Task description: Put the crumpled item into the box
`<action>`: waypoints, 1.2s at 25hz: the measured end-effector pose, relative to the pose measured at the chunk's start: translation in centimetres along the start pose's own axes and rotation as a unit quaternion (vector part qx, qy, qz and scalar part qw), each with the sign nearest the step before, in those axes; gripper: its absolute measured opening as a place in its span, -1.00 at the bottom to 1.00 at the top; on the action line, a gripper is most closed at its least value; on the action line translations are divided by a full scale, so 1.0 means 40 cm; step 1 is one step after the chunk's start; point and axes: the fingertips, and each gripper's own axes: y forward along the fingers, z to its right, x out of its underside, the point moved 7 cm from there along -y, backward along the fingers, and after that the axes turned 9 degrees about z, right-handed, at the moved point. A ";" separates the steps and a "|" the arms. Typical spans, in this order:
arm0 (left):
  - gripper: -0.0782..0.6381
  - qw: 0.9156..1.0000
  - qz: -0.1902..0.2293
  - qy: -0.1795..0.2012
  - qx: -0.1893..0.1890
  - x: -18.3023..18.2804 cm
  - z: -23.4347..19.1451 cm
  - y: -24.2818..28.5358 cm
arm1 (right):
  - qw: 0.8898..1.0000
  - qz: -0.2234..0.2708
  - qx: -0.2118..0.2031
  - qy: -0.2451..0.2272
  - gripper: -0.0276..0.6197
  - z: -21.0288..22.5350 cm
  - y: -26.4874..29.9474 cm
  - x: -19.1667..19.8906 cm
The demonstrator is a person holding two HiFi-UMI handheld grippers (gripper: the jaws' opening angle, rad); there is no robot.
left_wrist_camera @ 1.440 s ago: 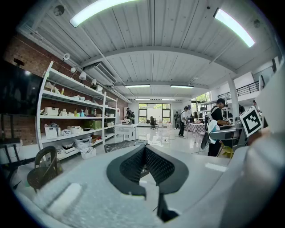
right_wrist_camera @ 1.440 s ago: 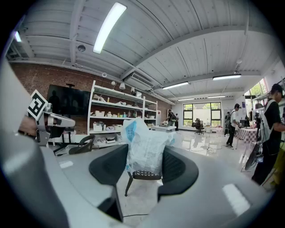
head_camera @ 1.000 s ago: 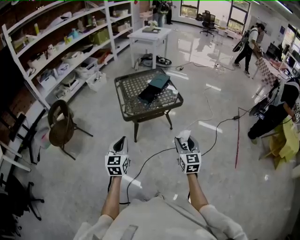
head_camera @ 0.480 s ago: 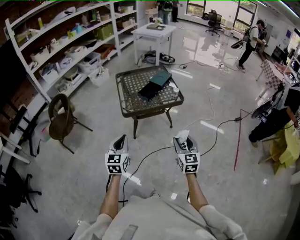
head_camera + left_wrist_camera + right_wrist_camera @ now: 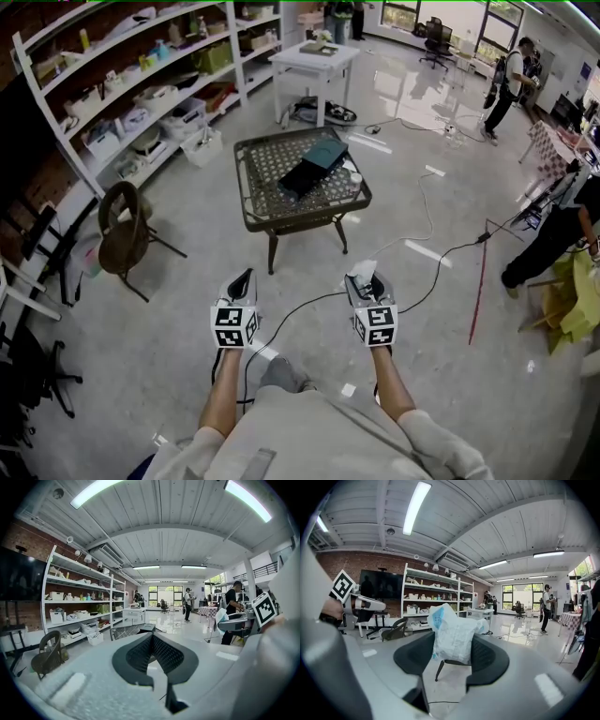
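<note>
My right gripper [image 5: 364, 277] is shut on the crumpled item [image 5: 363, 270], a white wrapper with blue print. In the right gripper view the crumpled item [image 5: 452, 637] stands up between the dark pads of the right gripper [image 5: 453, 649]. My left gripper [image 5: 243, 279] is held level beside it, and in its own view the left gripper [image 5: 152, 638] is shut with nothing in it. The box [image 5: 311, 167], dark and flat, lies on a mesh-topped metal table [image 5: 255, 208] well ahead of both grippers. The box [image 5: 146, 628] also shows beyond the left jaws.
Shelving [image 5: 122, 103] full of bins runs along the left. A round chair [image 5: 122, 239] stands left of the mesh table, and a white table [image 5: 314, 61] behind it. Cables [image 5: 427, 258] trail over the floor. A crouched person [image 5: 553, 239] is at the right.
Both grippers keep their pose and their grip. The head view has drifted a little, so the table sits slightly higher in the picture. The person at the right has shifted.
</note>
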 end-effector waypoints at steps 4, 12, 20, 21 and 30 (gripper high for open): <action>-0.77 1.000 -0.006 -0.004 0.000 0.021 -0.017 0.035 | 1.000 -0.007 -0.001 0.004 -0.25 0.008 0.041 0.021; -0.77 1.000 -0.007 -0.015 -0.012 0.032 -0.109 0.176 | 1.000 -0.019 -0.011 0.000 -0.25 0.042 0.209 0.030; -0.77 1.000 -0.009 -0.021 0.003 0.022 -0.225 0.416 | 1.000 -0.028 -0.008 -0.005 -0.25 0.094 0.458 0.024; -0.77 1.000 -0.009 -0.022 0.006 0.017 -0.240 0.447 | 1.000 -0.028 -0.006 -0.005 -0.25 0.101 0.488 0.018; -0.77 0.999 -0.003 -0.020 0.036 -0.041 -0.394 0.738 | 1.000 -0.020 0.020 -0.010 -0.25 0.165 0.775 -0.041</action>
